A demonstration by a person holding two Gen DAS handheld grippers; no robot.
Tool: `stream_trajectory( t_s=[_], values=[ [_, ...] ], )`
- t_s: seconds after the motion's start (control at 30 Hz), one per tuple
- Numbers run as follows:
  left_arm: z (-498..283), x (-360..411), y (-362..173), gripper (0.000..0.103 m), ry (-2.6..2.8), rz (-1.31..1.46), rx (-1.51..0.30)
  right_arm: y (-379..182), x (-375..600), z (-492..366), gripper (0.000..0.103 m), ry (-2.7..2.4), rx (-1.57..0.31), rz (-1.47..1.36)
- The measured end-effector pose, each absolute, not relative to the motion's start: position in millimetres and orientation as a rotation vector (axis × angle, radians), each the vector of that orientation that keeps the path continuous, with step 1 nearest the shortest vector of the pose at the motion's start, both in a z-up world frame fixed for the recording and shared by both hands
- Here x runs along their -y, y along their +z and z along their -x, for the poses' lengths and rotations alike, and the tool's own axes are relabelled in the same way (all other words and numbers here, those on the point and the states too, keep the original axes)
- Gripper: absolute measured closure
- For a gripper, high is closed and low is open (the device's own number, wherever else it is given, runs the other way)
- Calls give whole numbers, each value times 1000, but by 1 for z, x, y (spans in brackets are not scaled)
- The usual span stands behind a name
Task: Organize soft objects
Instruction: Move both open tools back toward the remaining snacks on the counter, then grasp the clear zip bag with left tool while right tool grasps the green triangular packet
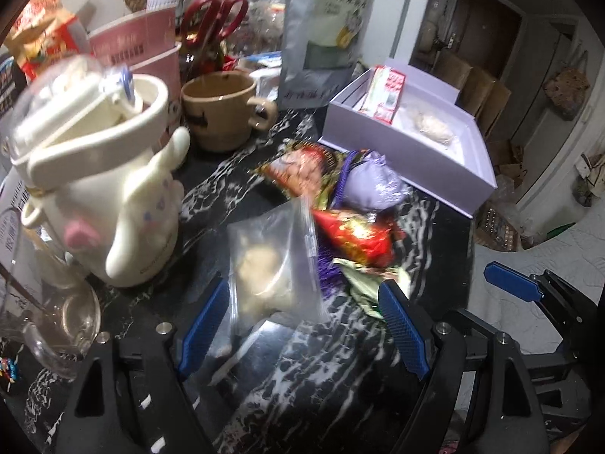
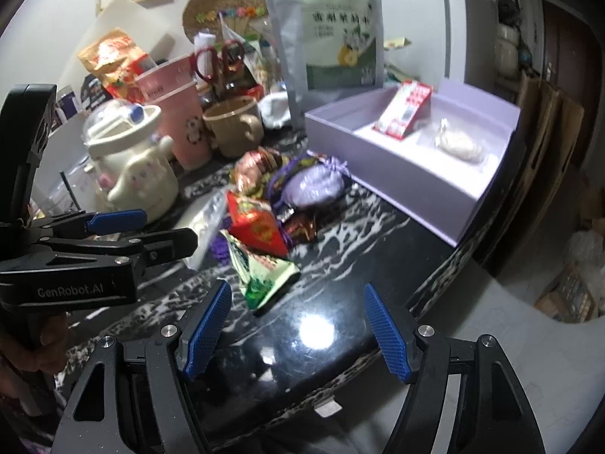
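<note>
Landmark: open lavender cardboard box (image 2: pixel 412 174) on a black marble-patterned tabletop (image 2: pixel 302 340).

- Inside the box: a red-and-white paper packet (image 2: pixel 404 108) and a pale lumpy item in clear wrap (image 2: pixel 459 145).
- Just left of the box: a heap of soft sachets, namely a lavender drawstring pouch (image 2: pixel 314 189), a red triangular foil sachet (image 2: pixel 257 229), a green-and-white sachet (image 2: pixel 261 276).
- Clear zip bag with beige contents (image 1: pixel 264 265): at the heap's near edge, farthest from the box.
- Left gripper (image 1: pixel 302 325): jaws apart, empty, the zip bag lying between its blue pads.
- Right gripper (image 2: pixel 298 329): jaws apart, empty, over bare tabletop.
- Far left of the box: cream character-shaped ceramic jar (image 2: pixel 136 174), tan mug (image 2: pixel 234 125).
</note>
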State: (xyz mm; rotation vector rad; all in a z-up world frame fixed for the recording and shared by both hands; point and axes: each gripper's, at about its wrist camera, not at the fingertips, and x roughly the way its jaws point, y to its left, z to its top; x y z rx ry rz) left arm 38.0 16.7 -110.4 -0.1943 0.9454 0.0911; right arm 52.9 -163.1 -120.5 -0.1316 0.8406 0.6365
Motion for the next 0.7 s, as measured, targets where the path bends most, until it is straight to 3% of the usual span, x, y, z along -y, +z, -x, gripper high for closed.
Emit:
stream_trajectory(
  t_s=[0.57,0.7],
  values=[
    [-66,-42,-149,22,77,257,-1028,-149,142,-77,30,734,-920,142],
    [-65,-40,-149,39,71,238,-1004,-152,137,-80,30,749,-932,156]
  ],
)
